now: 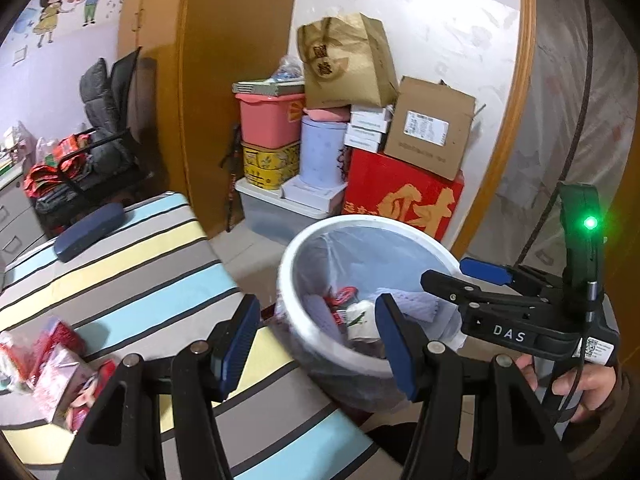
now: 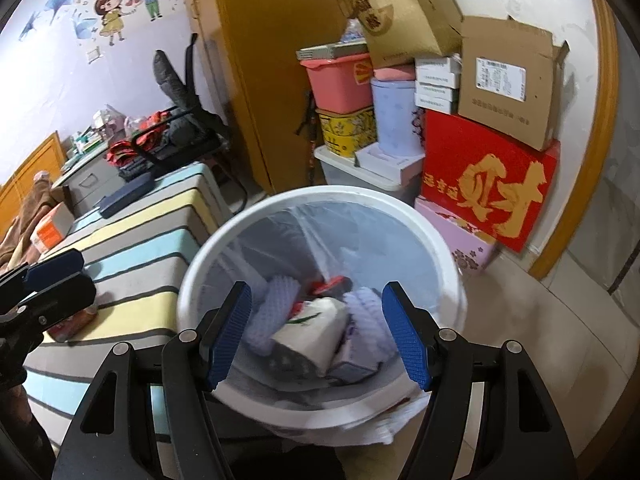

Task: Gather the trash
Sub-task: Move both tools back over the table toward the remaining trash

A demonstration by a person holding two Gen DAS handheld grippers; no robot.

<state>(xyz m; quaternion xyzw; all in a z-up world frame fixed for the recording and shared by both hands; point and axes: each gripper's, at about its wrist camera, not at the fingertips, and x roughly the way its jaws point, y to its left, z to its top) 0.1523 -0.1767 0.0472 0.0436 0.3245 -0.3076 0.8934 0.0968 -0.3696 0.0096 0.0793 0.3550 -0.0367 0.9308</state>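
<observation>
White plastic rims the lined trash bin (image 2: 320, 216) right under your right gripper (image 2: 316, 332), whose fingers stand apart and empty above the tissue and wrappers already inside. Your left gripper (image 1: 316, 344) is likewise spread, holding nothing. You look to be between drops: next, go back for the red wrappers (image 1: 52, 368) on the striped table (image 1: 132, 280). Mind the table edge touching the bin; the open floor lies to your right.

bin (image 2: 448, 264) mouth unobstructed; striped table (image 2: 160, 248) just beside.
</observation>
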